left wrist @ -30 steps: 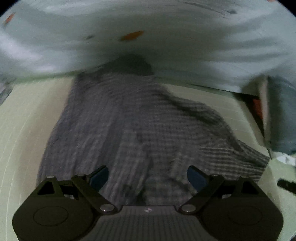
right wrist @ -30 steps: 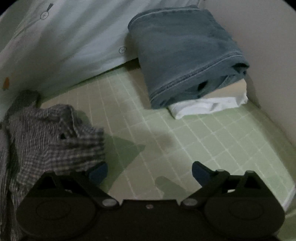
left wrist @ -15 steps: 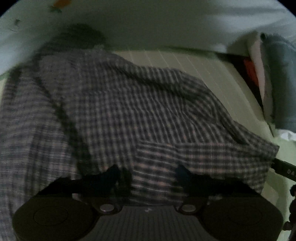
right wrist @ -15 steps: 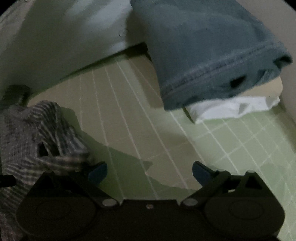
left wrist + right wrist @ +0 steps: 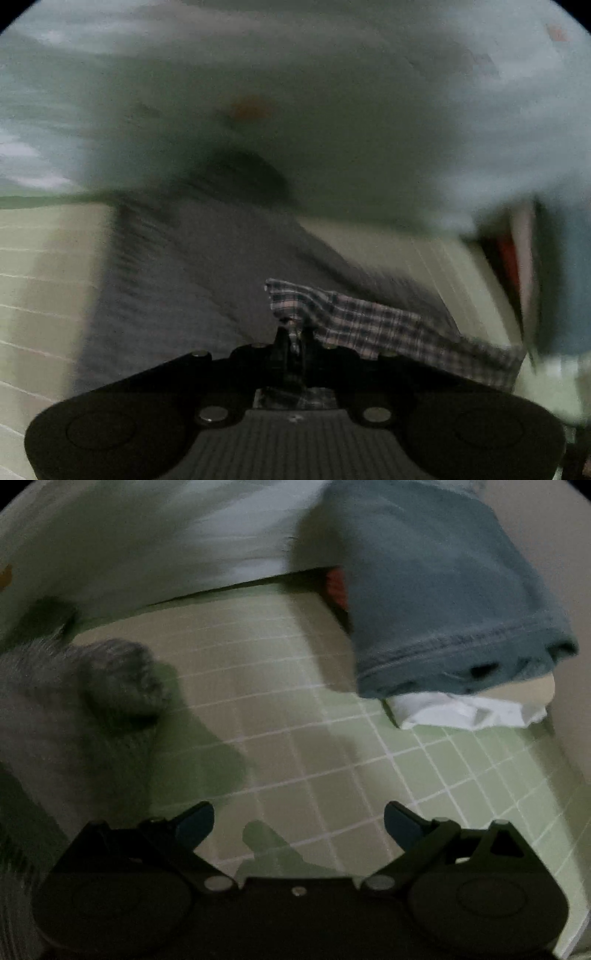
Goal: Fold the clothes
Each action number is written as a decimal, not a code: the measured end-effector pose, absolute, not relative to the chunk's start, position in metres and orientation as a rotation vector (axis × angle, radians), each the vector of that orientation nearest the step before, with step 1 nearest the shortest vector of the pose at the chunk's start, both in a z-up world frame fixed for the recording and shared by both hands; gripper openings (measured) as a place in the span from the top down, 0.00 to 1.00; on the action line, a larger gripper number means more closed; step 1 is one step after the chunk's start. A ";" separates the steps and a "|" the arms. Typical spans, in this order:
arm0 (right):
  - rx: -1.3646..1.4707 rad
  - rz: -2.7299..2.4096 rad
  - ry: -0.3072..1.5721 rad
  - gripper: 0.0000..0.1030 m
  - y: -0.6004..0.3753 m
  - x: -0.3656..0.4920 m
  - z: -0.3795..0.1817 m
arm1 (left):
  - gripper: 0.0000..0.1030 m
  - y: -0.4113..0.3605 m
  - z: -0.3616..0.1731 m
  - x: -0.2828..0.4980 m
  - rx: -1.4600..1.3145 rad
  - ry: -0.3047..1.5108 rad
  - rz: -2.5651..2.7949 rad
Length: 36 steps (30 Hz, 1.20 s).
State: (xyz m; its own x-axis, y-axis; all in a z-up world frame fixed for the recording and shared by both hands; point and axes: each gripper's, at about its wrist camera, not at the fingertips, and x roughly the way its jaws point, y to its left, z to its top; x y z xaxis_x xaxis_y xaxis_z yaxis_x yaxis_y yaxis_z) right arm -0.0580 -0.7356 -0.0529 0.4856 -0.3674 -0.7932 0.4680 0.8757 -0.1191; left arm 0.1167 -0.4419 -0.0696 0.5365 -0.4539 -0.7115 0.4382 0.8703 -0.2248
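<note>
My left gripper point(image 5: 293, 338) has its jaws pinched together on a hem of the plaid shirt point(image 5: 373, 325) — thin, soft cloth that sags from any single pinch, so I judge edges and corners the best holds. The shirt lies rumpled on the green grid mat point(image 5: 332, 760), at its left. My right gripper point(image 5: 299, 825) hovers low over bare mat, jaws apart — the folded jeans point(image 5: 436, 590) lie far right.

A green gridded mat point(image 5: 332, 746) covers the surface.
</note>
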 end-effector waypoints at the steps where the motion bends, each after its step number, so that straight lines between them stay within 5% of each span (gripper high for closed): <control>1: 0.104 -0.502 0.939 0.03 -0.728 -0.057 -0.052 | 0.94 -0.422 -0.062 0.129 -0.054 0.830 -0.494; 9: 0.048 -0.483 0.959 0.03 -0.661 -0.028 -0.043 | 0.94 -0.270 -0.040 0.222 -0.240 0.687 -0.239; 16: 0.034 -0.532 0.946 0.03 -0.610 -0.006 -0.035 | 0.92 -0.180 -0.099 0.277 -0.312 0.801 -0.074; 19: 0.038 -0.542 0.931 0.03 -0.600 -0.015 -0.030 | 0.81 -0.169 -0.123 0.274 -0.319 0.874 -0.057; 24: 0.043 -0.553 0.900 0.00 -0.587 -0.033 -0.022 | 0.30 -0.171 -0.137 0.245 -0.338 0.941 -0.055; 36: 0.069 -0.379 0.815 0.00 -0.596 -0.109 -0.017 | 0.20 -0.209 -0.126 0.089 -0.249 0.981 -0.104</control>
State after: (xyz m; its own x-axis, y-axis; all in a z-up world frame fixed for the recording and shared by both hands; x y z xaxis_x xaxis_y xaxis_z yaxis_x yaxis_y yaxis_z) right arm -0.1092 -0.5957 -0.0175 0.6224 -0.3034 -0.7215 0.3561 0.9307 -0.0841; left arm 0.0889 -0.2090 -0.1258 0.5538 -0.1988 -0.8086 -0.0247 0.9667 -0.2547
